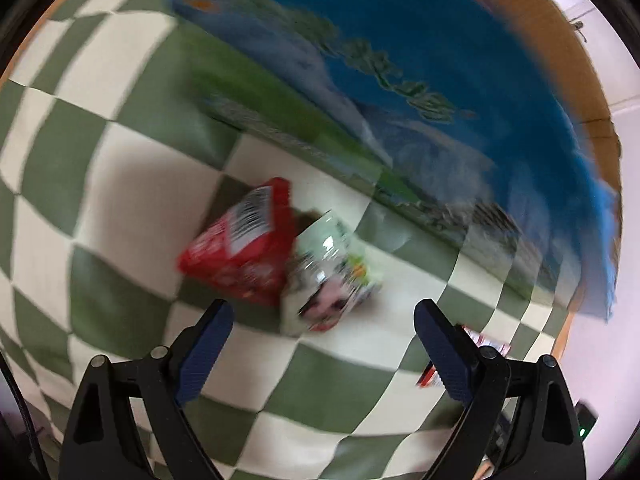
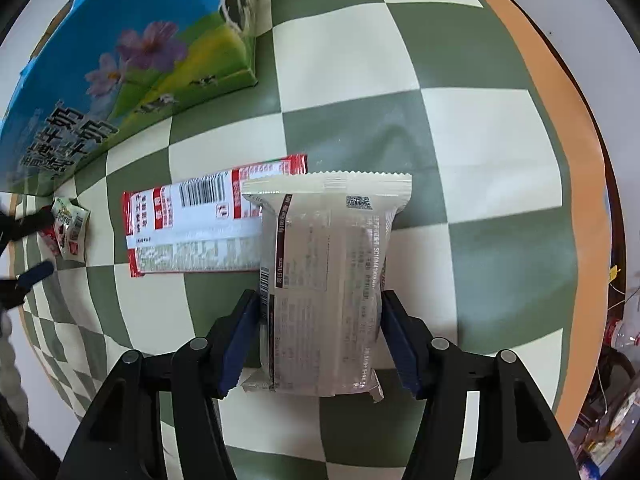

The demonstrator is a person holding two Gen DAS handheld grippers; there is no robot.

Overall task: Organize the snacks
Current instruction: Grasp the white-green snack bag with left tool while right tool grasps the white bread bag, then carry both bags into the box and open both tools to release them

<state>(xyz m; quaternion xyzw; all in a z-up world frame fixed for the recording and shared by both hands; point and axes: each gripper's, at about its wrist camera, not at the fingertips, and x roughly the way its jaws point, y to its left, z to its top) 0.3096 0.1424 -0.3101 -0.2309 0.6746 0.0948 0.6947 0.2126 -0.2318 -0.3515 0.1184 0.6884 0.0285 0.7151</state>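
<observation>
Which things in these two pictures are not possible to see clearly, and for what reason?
- Left wrist view: motion blur makes print on the red packet and pale green packet unreadable.
- Left wrist view: a packet is mostly hidden behind the left gripper finger.
- Right wrist view: the beige packet covers the red-and-white packet's right end.
- Box contents: unseen.

Wide open green-and-cream checkered tablecloth point(image 2: 460, 128) toward the far and right edges of the tabletop, easy passage there. Blocked along the left edge by a big blue-and-green printed cardboard box point(image 2: 120, 64). Long red-and-white flat snack packet point(image 2: 192, 224) lying just in front of that box. Small red crinkly pouch point(image 1: 240, 244) touching a small pale green pouch point(image 1: 332, 272), parked near the box wall with a narrow strip of cloth between.
</observation>
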